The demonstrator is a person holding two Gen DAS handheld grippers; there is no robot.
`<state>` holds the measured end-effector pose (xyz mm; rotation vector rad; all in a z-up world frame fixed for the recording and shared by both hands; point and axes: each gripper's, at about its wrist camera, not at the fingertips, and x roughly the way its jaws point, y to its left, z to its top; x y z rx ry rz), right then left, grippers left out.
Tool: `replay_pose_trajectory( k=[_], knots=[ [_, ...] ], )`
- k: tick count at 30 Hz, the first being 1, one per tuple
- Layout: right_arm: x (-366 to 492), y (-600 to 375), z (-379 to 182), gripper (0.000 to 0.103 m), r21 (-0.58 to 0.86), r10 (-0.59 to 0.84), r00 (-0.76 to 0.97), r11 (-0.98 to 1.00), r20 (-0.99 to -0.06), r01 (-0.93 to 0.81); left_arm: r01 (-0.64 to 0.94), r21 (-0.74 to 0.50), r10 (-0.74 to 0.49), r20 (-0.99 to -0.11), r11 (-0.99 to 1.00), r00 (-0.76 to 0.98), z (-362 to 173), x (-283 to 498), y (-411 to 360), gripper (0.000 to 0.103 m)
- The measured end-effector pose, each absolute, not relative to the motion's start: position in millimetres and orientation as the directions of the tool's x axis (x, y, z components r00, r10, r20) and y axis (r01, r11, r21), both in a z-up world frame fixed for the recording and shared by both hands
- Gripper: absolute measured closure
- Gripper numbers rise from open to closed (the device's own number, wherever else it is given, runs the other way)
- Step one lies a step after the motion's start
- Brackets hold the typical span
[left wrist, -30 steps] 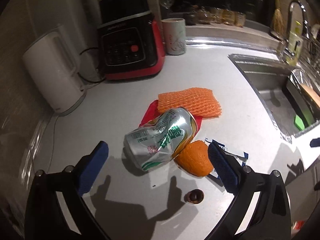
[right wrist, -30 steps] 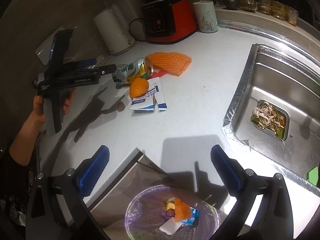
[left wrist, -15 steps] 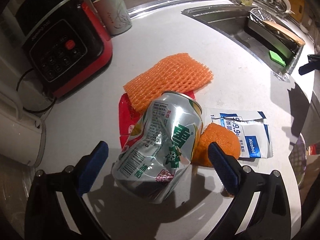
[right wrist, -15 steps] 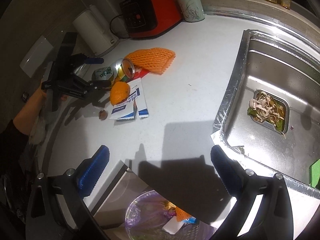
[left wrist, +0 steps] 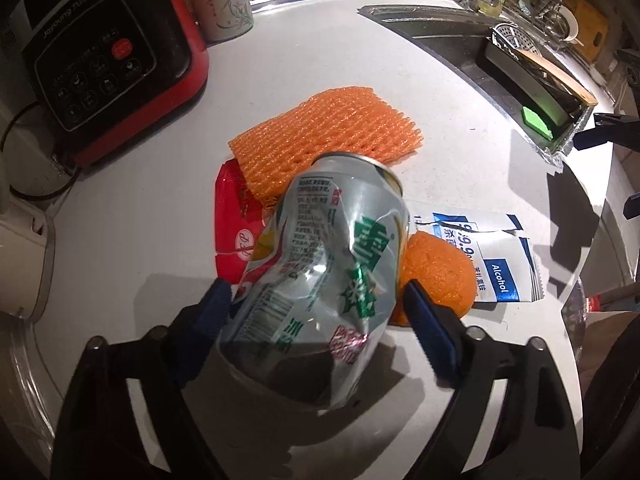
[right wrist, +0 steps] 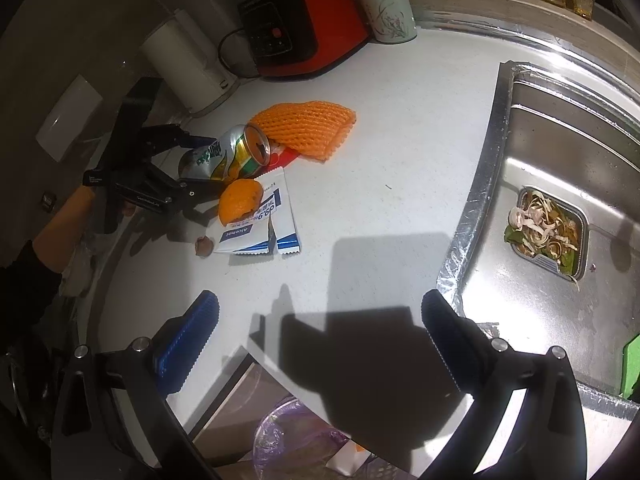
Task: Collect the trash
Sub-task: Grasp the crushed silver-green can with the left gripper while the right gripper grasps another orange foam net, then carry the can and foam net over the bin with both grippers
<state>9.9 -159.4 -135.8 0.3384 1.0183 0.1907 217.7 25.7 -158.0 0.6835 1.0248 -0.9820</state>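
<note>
Dented can betw. left tool pads — closing in.

Light fell hard from above me, casting sharp dark shadows on the white counter; fisheye edges curved and dimmed.

Dented can covered much of the red wrapper and the near edge of the orange foam net. Orange peel hid part of the alcohol wipe packet. Bin bag was cut off by the bottom edge; its contents were too dark to tell.
</note>
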Motion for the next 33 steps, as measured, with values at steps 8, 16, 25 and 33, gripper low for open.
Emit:
replay_pose_trajectory(
  k=[8, 16, 25, 33],
  knots=[
    [35.0, -158.7, -129.4, 0.003, 0.354, 0.319, 0.528, 0.935, -0.787, -0.037, 0.862, 0.045, -0.336, -0.91, 0.504, 0.244, -151.2, 210.0, 39.3, 0.024],
    [153.0, -127.9, -131.5, 0.003, 0.236, 0.355, 0.488, 0.928, -0.797, -0.289, 0.772, 0.035, -0.392, -0.846, 0.634, 0.361, -113.4, 181.7, 62.2, 0.027],
    [241.5, -87.9, -171.2, 0.013, 0.096, 0.285, 0.386, 0.893, -0.878, -0.44, 0.678, -0.027, -0.372, -0.852, 0.735, 0.369, -129.0, 170.4, 62.7, 0.028],
    [243.6, -86.6, -165.5, 0.085, 0.061, 0.259, 0.384, 0.888, -0.886, -0.456, 0.626, -0.038, -0.361, -0.844, 0.779, 0.397, -139.2, 167.4, 66.0, 0.034]
  ],
)
